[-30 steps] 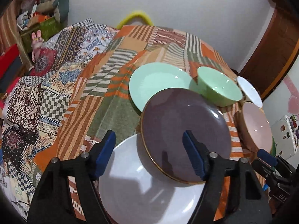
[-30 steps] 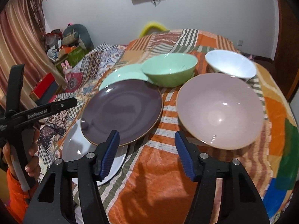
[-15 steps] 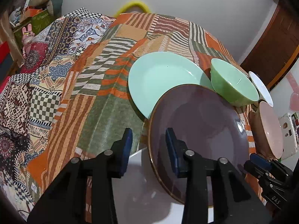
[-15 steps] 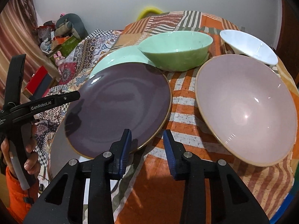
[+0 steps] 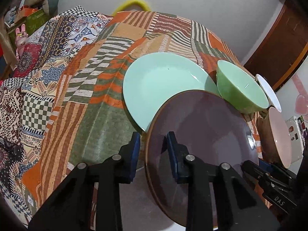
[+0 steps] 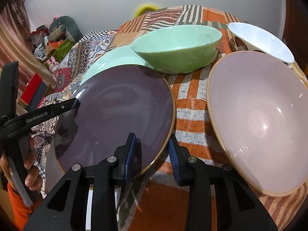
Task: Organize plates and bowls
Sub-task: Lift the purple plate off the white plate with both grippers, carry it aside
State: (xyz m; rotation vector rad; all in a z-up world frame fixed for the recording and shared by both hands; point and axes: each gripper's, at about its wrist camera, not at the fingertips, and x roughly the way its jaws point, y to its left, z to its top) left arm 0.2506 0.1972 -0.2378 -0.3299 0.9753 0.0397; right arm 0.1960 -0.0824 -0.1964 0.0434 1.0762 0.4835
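A dark purple plate (image 5: pixel 202 132) (image 6: pixel 119 113) with a gold rim lies tilted over a white plate (image 5: pixel 138 202) (image 6: pixel 50 159). My left gripper (image 5: pixel 153 144) is narrowed around the purple plate's left rim, one finger on each side. My right gripper (image 6: pixel 152 148) straddles its right rim the same way. I cannot tell whether the pads touch the plate. A mint plate (image 5: pixel 163 88) (image 6: pixel 113 59), a green bowl (image 5: pixel 242 88) (image 6: pixel 177 46), a pink bowl (image 5: pixel 279 134) (image 6: pixel 259 119) and a white bowl (image 5: pixel 268 92) (image 6: pixel 261 40) stand around it.
All dishes sit on a patchwork cloth (image 5: pixel 92 104) over a table. A bed with patterned covers (image 5: pixel 25 73) lies to the left. Toys and boxes (image 5: pixel 28 9) are at the far left, a wooden door (image 5: pixel 279 44) at the right.
Both grippers have moved forward onto the purple plate's opposite rims and their jaws have narrowed from wide open. The plate now looks more tilted.
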